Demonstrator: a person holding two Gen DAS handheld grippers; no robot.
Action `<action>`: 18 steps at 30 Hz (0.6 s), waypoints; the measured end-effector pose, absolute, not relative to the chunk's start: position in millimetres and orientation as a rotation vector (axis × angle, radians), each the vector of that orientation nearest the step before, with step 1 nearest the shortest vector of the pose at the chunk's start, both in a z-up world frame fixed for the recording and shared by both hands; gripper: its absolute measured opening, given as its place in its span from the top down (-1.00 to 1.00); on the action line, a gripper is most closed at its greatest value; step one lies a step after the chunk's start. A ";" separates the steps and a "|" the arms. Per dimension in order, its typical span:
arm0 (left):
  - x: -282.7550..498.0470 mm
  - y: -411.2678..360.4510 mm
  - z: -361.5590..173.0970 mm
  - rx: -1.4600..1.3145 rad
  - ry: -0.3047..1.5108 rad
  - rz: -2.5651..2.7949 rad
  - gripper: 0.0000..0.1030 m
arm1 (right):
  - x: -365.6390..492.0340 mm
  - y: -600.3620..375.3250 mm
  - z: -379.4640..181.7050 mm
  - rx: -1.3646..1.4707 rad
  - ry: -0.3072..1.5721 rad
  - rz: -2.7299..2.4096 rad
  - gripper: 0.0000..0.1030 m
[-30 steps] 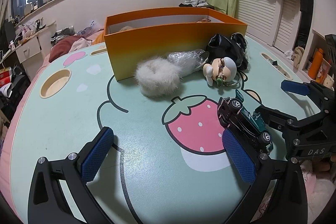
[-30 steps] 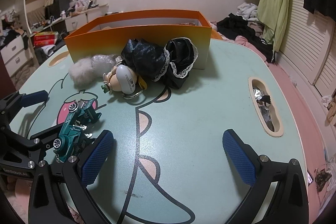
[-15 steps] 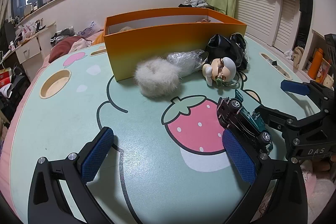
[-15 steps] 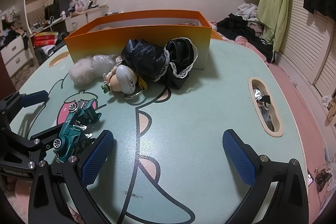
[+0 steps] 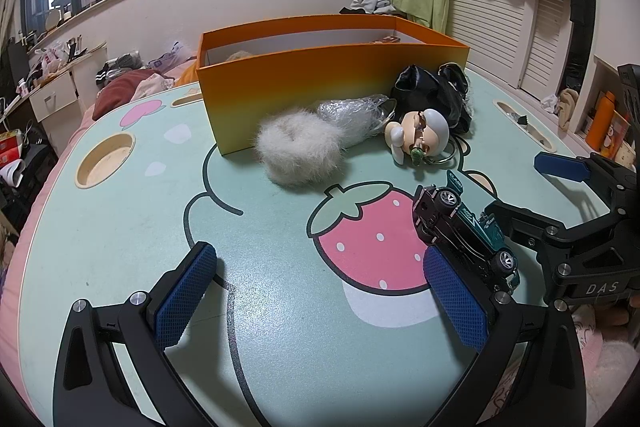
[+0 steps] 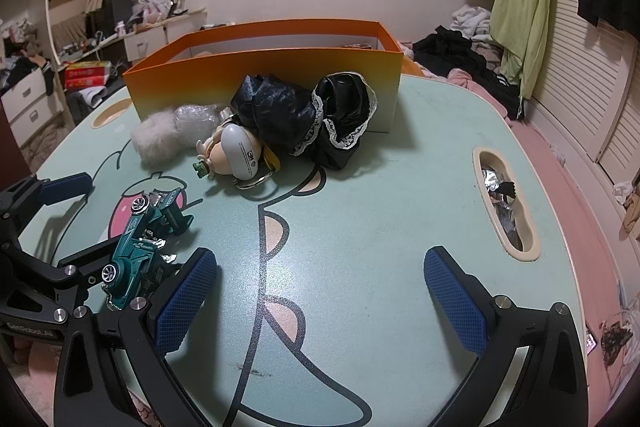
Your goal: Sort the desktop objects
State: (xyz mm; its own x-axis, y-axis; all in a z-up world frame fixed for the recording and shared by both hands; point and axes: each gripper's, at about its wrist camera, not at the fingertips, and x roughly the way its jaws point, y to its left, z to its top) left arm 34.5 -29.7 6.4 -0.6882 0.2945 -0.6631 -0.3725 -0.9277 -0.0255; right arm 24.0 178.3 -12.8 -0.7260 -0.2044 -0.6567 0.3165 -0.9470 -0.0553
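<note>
Your left gripper (image 5: 320,291) is spread wide with nothing between its blue pads, low over the mint table (image 5: 120,227) at the near edge. Far left on the table: a round recess (image 5: 105,160). Centre far: the orange box (image 5: 332,83), open-topped. In front of it, left to right: white fluffy scrunchie (image 5: 298,151), clear crinkled plastic bag (image 5: 352,111), small figurine keychain (image 5: 420,137), black lace-trimmed cloth (image 6: 316,115). The figurine's grey back reads "3M" in the right wrist view.

The teal toy car (image 5: 464,231) lies tipped on its side just right of the printed strawberry (image 5: 368,239), between your two tools and just beside the left tool's right pad; whether they touch cannot be told. Lettering on the car is too small to read.

Your right gripper (image 6: 320,291) is also fully spread and empty; its body reads "DAS" in the left wrist view. Far right: an oblong recess (image 6: 506,207) holding foil scraps.

Room: barred window, louvred doors, green garment hanging, clothes piled about.
</note>
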 end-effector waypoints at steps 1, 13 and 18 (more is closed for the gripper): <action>34.5 -29.7 6.4 -0.989 0.157 2.589 -0.99 | 24.1 178.2 -13.0 0.988 0.236 -2.672 -1.00; 34.5 -29.2 6.2 -0.991 0.154 2.595 -0.99 | 24.3 178.3 -13.2 0.988 0.236 -2.673 -1.00; 34.5 -29.2 6.1 -0.992 0.153 2.598 -0.99 | 24.2 178.4 -13.1 0.987 0.236 -2.673 -1.00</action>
State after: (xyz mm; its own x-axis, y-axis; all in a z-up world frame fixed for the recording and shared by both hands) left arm 34.5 -29.2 6.1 -0.6913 0.2879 -0.6627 -0.3638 -0.9312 -0.0250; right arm 24.2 178.4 -13.1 -0.7266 -0.2048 -0.6558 0.3165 -0.9470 -0.0549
